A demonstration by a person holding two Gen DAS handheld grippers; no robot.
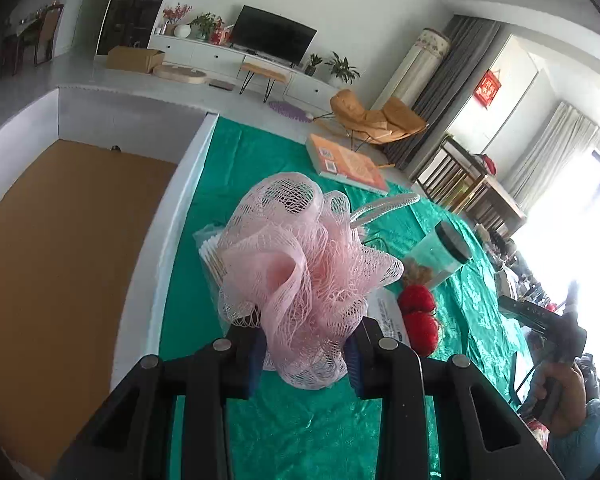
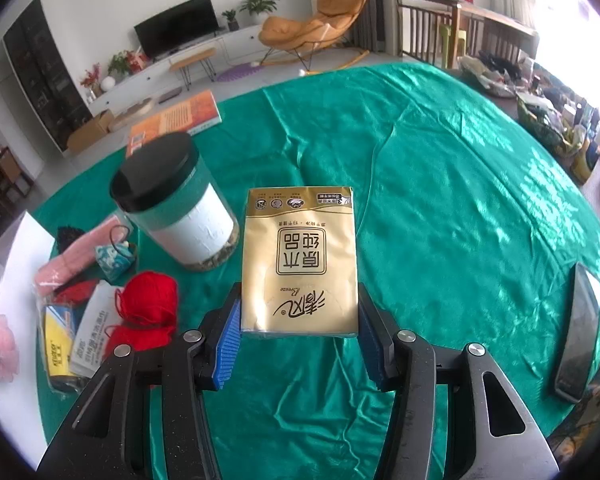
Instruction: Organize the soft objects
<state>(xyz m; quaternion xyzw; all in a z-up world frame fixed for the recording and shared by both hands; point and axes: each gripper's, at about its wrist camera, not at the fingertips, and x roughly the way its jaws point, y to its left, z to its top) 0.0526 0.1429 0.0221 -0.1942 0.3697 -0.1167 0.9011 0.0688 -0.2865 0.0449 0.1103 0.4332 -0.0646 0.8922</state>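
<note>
counter (image 2: 440, 168): green cloth over it, I've got both items lifted above it
left claw (image 1: 306, 354): clamped on the pink mesh pouf (image 1: 300, 276)
right claw (image 2: 298, 334): pinching a gold tissue pack (image 2: 300, 264)

The left gripper (image 1: 306, 356) grips a pink mesh bath pouf (image 1: 300, 272) above the green tablecloth (image 1: 300, 432).

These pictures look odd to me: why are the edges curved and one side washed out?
Left wrist view: fisheye bending, and the window blows out white behind the pink mesh bath pouf. Right wrist view: dark rounded corners and glare patches on the green tablecloth.
</note>
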